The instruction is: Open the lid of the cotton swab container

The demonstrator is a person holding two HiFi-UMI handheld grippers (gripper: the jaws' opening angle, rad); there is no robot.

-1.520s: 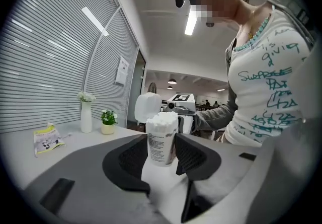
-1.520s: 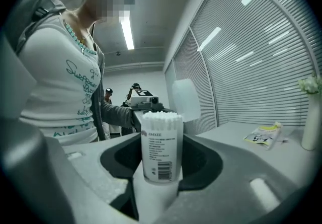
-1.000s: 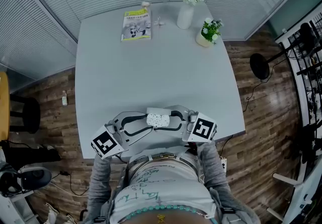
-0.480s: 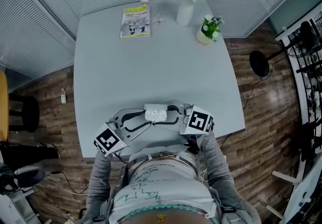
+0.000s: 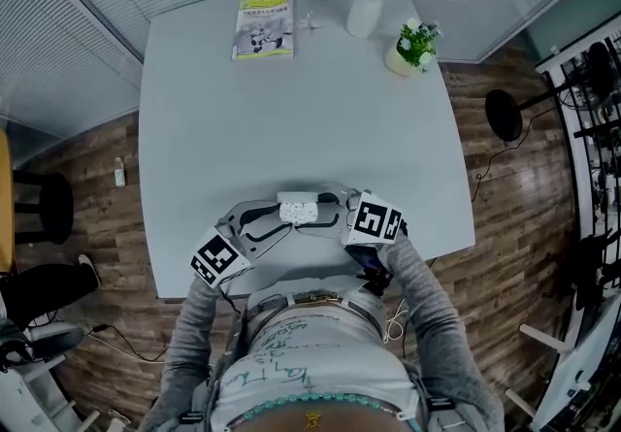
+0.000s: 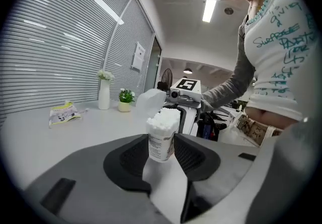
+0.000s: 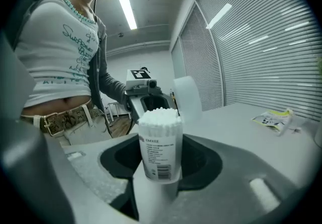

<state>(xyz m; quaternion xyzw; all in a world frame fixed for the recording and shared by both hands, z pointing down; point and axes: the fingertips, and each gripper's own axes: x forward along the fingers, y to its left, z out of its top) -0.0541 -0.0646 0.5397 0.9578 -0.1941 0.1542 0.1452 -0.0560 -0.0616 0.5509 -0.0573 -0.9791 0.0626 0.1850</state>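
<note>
The cotton swab container (image 5: 303, 212) stands upright near the front edge of the grey table (image 5: 243, 129), packed with white swabs. Its white lid (image 5: 295, 197) is flipped open and hangs toward the far side; it shows as a pale flap (image 6: 150, 100) (image 7: 186, 98) behind the container (image 6: 161, 140) (image 7: 160, 148) in both gripper views. My left gripper (image 5: 284, 220) (image 6: 162, 151) comes in from the left, its pads against the container's sides. From the right, my right gripper (image 5: 328, 215) (image 7: 160, 163) has the same container deep between its pads, no gap showing.
At the table's far edge lie a yellow booklet (image 5: 262, 27) and a small white item (image 5: 310, 22), with a white vase of flowers (image 5: 366, 11) and a small potted plant (image 5: 408, 49) to their right. The person's body is close behind the front edge.
The head view has shifted a little. My right gripper has drawn slightly closer to the container. The left gripper and the container stay put, with the lid open throughout.
</note>
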